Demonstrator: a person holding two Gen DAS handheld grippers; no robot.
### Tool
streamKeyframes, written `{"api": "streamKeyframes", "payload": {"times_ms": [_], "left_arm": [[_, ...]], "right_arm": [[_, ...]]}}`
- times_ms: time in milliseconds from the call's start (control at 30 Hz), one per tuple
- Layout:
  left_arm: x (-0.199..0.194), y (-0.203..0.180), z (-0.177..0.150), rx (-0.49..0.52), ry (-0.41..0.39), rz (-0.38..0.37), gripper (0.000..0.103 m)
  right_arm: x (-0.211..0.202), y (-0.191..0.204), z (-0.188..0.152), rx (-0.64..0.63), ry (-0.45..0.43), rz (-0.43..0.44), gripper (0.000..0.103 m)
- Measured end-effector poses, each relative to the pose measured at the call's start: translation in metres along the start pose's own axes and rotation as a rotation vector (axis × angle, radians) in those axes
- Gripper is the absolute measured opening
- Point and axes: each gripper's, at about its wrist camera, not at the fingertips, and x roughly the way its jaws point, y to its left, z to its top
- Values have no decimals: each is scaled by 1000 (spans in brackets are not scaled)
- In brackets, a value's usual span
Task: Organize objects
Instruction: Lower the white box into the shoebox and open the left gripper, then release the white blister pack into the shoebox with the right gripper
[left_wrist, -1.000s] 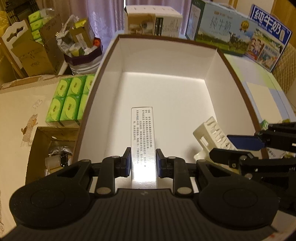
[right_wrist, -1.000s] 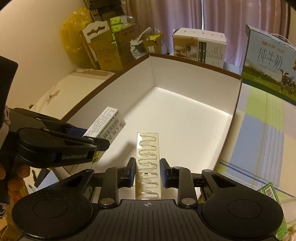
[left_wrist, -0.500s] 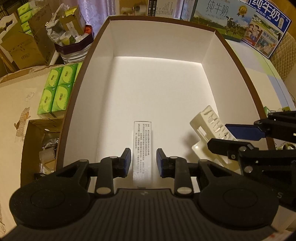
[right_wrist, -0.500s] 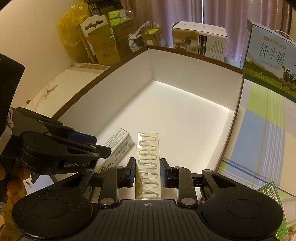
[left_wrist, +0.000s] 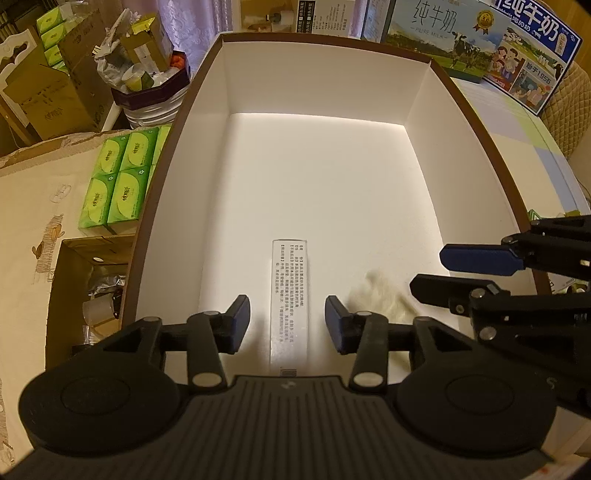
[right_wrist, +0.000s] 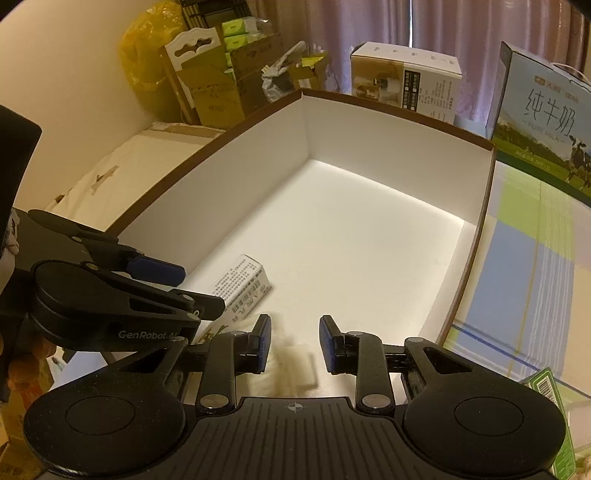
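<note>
A large white box with a brown rim (left_wrist: 325, 81) (right_wrist: 388, 136) fills both views. On its floor near the front lies a narrow white printed carton (left_wrist: 290, 291) (right_wrist: 245, 280). My left gripper (left_wrist: 287, 306) (right_wrist: 203, 291) straddles the carton, jaws opening, pads clear of its sides. A cream ribbed plastic piece (left_wrist: 376, 299) (right_wrist: 295, 363) shows as a blur low between the pads of my right gripper (right_wrist: 295, 325) (left_wrist: 428, 271). Those jaws are opening too and do not press on it.
Milk cartons (left_wrist: 443, 37) and a white printed box (right_wrist: 406, 81) stand behind the big box. Green tissue packs (left_wrist: 118, 184) and an open cardboard box (left_wrist: 85, 295) sit to its left. A checked tablecloth (right_wrist: 517, 277) and a green pack (right_wrist: 550, 387) lie to the right.
The left gripper lowered the carton onto the box floor and opened off it. The right gripper's jaws parted, and the cream piece slipped down out of them, blurred.
</note>
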Motion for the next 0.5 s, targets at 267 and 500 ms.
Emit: {"api": "streamKeyframes", "payload": {"times_ms": [267,500], "left_arm": [[-2,1,-2,-3,-5,3,51],[-10,0,-4,-8,-18,12,52]], "right_arm": [[-3,1,-1,2,-8,5,36],[-14,2,-2,5,-37,20,37]]}}
